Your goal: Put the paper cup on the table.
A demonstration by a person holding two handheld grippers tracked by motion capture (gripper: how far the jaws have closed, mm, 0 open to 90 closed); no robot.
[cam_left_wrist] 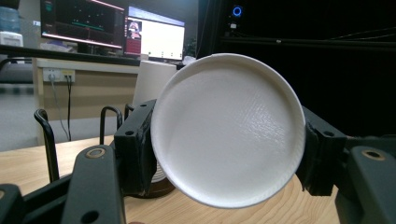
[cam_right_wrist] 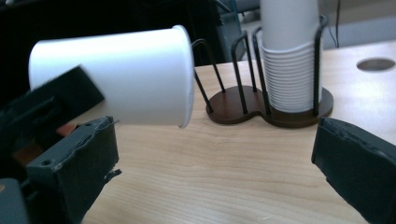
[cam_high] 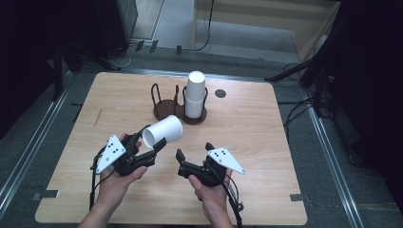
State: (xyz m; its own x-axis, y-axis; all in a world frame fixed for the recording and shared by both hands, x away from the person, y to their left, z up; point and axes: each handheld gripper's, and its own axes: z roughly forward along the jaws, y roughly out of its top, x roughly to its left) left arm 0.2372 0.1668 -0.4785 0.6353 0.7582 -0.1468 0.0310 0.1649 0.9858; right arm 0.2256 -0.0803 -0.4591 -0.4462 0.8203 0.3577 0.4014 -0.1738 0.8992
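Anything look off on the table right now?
Nothing is spilled or damaged. The only thing not upright is the cup, held sideways between the left tool's jaws, above the table. The stack stands straight in the holder, whose left bay is empty. The right tool is open.

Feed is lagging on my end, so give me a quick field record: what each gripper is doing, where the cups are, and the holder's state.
left gripper: shut on paper cup, held on its side above the table
right gripper: open, holding nothing
cup stack: upright in the holder's right ring
cup holder: two-ring wire stand; left ring holds no cups
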